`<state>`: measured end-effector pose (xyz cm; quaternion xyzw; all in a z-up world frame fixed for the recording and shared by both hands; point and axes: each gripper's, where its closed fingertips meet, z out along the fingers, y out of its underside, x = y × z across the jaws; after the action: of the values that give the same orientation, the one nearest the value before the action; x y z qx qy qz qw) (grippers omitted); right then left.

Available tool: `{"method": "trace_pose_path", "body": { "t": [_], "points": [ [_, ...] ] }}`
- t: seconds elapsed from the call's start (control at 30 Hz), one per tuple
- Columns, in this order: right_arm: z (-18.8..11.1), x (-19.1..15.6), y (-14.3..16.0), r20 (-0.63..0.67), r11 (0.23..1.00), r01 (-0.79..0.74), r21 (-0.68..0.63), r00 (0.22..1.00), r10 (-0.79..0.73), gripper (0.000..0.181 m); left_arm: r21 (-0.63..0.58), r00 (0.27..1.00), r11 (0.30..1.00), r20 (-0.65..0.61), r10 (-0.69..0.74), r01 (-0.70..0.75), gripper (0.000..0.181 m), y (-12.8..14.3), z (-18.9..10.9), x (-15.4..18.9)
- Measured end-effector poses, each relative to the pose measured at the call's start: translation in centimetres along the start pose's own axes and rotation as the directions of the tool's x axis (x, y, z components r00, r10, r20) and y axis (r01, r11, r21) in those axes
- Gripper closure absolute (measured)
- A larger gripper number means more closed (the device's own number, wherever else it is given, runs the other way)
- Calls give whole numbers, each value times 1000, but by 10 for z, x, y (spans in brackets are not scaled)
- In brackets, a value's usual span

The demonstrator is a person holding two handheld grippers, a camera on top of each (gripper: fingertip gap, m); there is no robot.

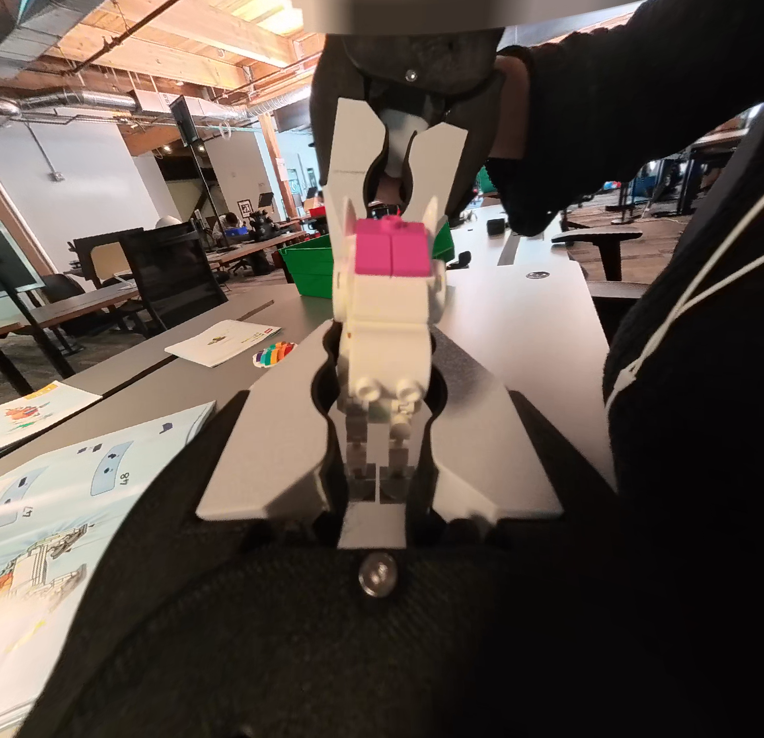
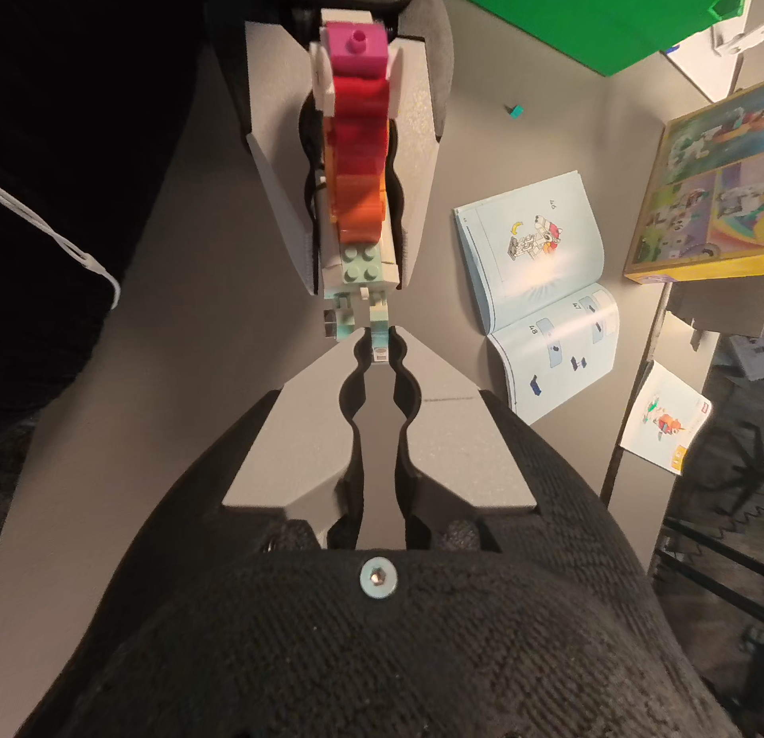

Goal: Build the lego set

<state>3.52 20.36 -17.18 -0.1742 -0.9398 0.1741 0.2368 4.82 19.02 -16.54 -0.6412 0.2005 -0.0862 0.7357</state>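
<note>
A white Lego animal model (image 1: pixel 386 304) with a pink top and a red-to-orange mane (image 2: pixel 357 147) is held in the air above the grey table (image 2: pixel 206 304). My left gripper (image 1: pixel 382 329) is shut on the model's body; it also shows in the right wrist view (image 2: pixel 359 288), at the top. My right gripper (image 2: pixel 379 335) is shut on a small teal and white piece (image 2: pixel 380 342) at the model's leg end. In the left wrist view the right gripper (image 1: pixel 392 205) comes down from above, its tips hidden behind the model's head.
A green bin (image 2: pixel 578 19) stands at the far side. An open instruction booklet (image 2: pixel 550 288), a set box (image 2: pixel 703 197), a leaflet (image 2: pixel 661 420) and a loose teal brick (image 2: pixel 516 111) lie to the right. A rainbow piece (image 1: pixel 275 352) lies by another booklet (image 1: pixel 225 342). Both grippers' tips are close together, under 4 cm apart. Both grippers' tips are roughly 30 cm from the loose teal brick (image 2: pixel 516 111).
</note>
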Motion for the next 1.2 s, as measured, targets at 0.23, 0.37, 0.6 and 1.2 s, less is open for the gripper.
{"method": "trace_pose_path", "body": {
  "t": [0.23, 0.37, 0.6, 1.2],
  "points": [
    [0, -4, -1, 53, 999, -25, 34, 998, 23, 177, -5, 999, 999, 0, 51, -51, 143, 0, 0, 3],
    [2, -4, 1, 54, 1000, -2, 0, 999, 2, 177, -22, 997, 997, 12, 76, -75, 143, 2, 0, 3],
    [5, -4, 3, 60, 999, 27, -27, 998, -25, 177, -46, 994, 994, 27, 103, -102, 143, 5, 1, 2],
    [5, -9, 7, 141, 993, -95, 74, 986, 84, 176, -28, 999, 999, -38, -37, 36, 144, 6, 3, 6]
  ]
}}
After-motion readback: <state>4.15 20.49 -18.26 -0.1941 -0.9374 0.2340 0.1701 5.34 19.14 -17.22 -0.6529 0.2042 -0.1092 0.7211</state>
